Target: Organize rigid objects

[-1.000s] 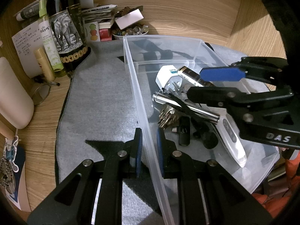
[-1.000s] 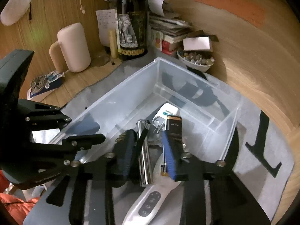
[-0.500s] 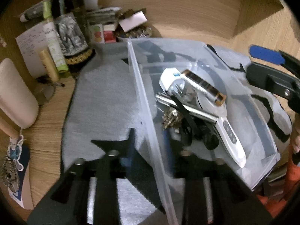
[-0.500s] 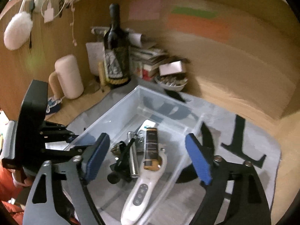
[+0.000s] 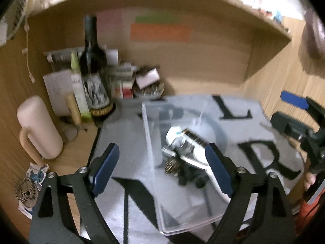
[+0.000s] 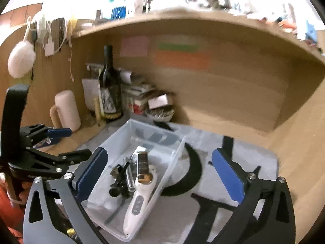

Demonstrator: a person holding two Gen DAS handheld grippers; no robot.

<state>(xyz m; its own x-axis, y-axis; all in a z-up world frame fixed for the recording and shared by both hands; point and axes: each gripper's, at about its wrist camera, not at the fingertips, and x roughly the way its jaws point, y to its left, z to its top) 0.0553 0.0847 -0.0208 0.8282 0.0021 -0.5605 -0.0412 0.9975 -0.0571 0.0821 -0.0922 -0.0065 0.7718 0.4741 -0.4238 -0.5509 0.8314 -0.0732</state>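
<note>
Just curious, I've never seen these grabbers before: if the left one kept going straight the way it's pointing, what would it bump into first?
Probably the clear bin. The left gripper, empty with jaws opening, straddles the bin's near wall; past it lies the pile with the white device. Blur leaves depth uncertain.

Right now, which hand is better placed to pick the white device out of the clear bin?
Probably the right gripper: the white device lies lengthwise between its opening, empty jaws. The left gripper, also opening and empty, straddles the clear bin's wall.

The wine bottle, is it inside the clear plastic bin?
No, the wine bottle stands upright on the desk behind the clear plastic bin.
</note>
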